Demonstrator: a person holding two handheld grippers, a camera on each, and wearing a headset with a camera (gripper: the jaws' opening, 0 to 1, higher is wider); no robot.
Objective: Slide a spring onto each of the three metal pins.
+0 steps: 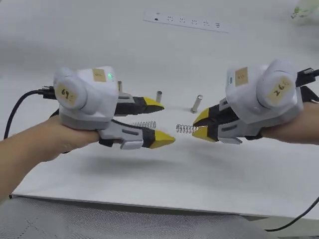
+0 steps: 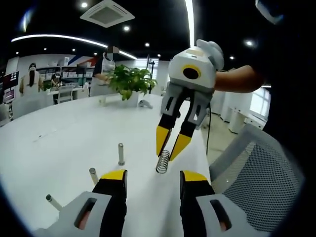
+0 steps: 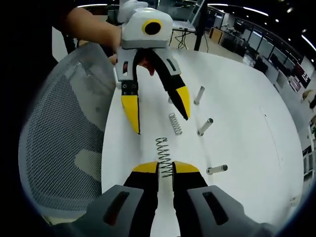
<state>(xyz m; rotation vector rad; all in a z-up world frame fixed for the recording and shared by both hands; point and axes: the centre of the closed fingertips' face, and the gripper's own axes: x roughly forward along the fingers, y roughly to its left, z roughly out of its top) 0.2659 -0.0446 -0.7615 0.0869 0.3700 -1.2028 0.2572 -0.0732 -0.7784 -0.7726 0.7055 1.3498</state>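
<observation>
My right gripper (image 1: 197, 126) (image 3: 166, 169) is shut on one end of a small wire spring (image 1: 184, 129) (image 3: 164, 154), which sticks out level toward the left. In the left gripper view the right gripper (image 2: 170, 144) shows head-on with that spring (image 2: 162, 162) hanging from its tips. My left gripper (image 1: 163, 123) (image 2: 154, 177) faces it, open and holding nothing. A second spring (image 1: 144, 124) (image 3: 175, 123) lies on the table between the left gripper's jaws. Three short metal pins (image 1: 159, 95) (image 1: 196, 103) (image 1: 119, 85) stand behind, the leftmost partly hidden.
The white table (image 1: 164, 45) carries a white power strip (image 1: 187, 21) at the far side. Its near edge (image 1: 149, 204) runs just below the grippers, with a grey mesh chair (image 2: 256, 168) in front. Cables trail from both grippers.
</observation>
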